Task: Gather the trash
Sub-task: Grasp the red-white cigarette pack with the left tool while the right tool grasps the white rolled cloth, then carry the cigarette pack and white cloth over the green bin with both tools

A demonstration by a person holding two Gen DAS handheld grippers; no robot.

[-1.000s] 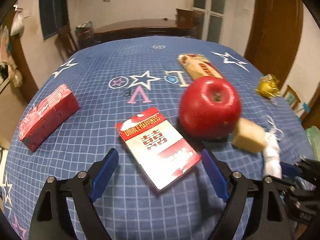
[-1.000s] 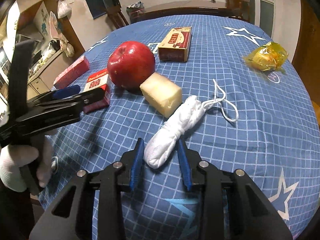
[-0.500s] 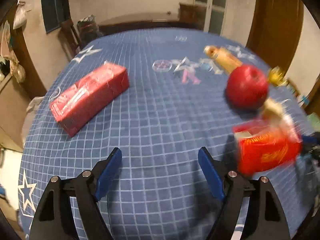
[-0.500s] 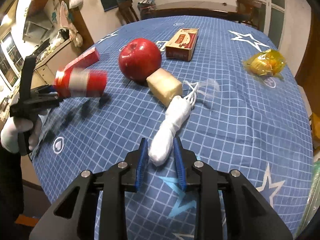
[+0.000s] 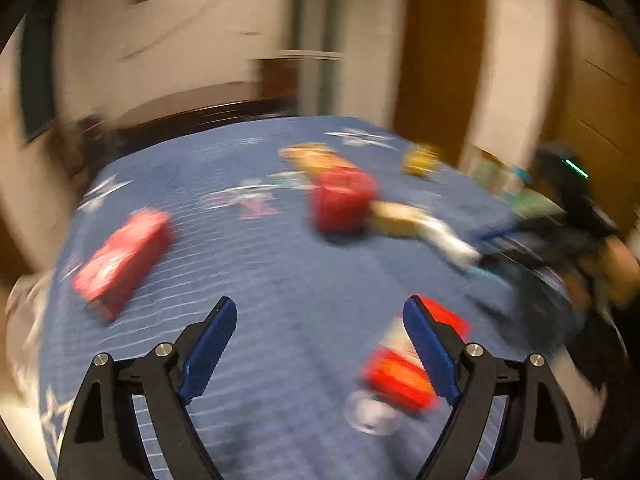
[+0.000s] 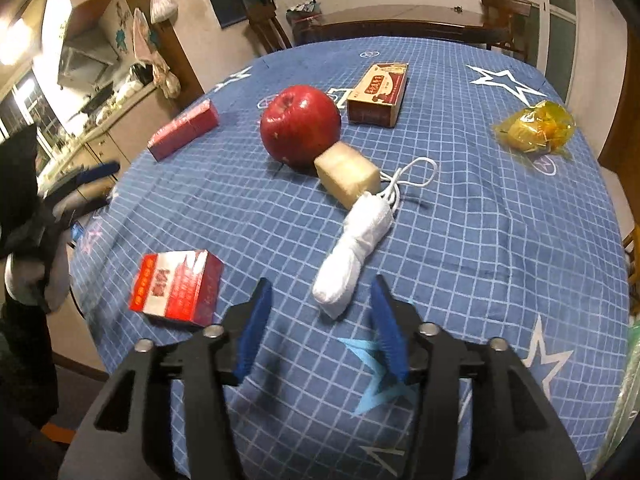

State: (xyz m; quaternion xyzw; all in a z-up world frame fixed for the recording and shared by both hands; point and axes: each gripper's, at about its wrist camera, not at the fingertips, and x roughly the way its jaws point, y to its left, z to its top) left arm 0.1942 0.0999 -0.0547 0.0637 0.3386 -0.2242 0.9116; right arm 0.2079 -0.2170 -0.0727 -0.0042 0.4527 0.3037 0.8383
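My right gripper [image 6: 320, 320] hangs low over the blue checked tablecloth [image 6: 460, 240], and its jaws are opening. The near end of a white rolled cloth with a string [image 6: 352, 256] lies between them, clear of both pads. A red-and-white cigarette pack [image 6: 176, 284] lies to its left near the table edge. In the blurred left wrist view that cigarette pack [image 5: 400, 372] shows behind the right finger of my left gripper [image 5: 320, 344]. The left jaws are wide, still opening, and hold nothing. At the left rim of the right wrist view a gloved hand carries the left gripper [image 6: 92, 172].
A red apple [image 6: 300, 124] touches a beige block [image 6: 348, 176] in mid-table. Behind them lies a tan carton [image 6: 378, 94]. A long red box [image 6: 184, 130] is at the left and a yellow wrapper [image 6: 534, 126] at the far right. Chairs and a dark table stand beyond.
The right jaws have spread apart and let go of the white roll. The cigarette pack has travelled from beside the apple to the table's near edge. The left gripper has swung away, blurring its view.
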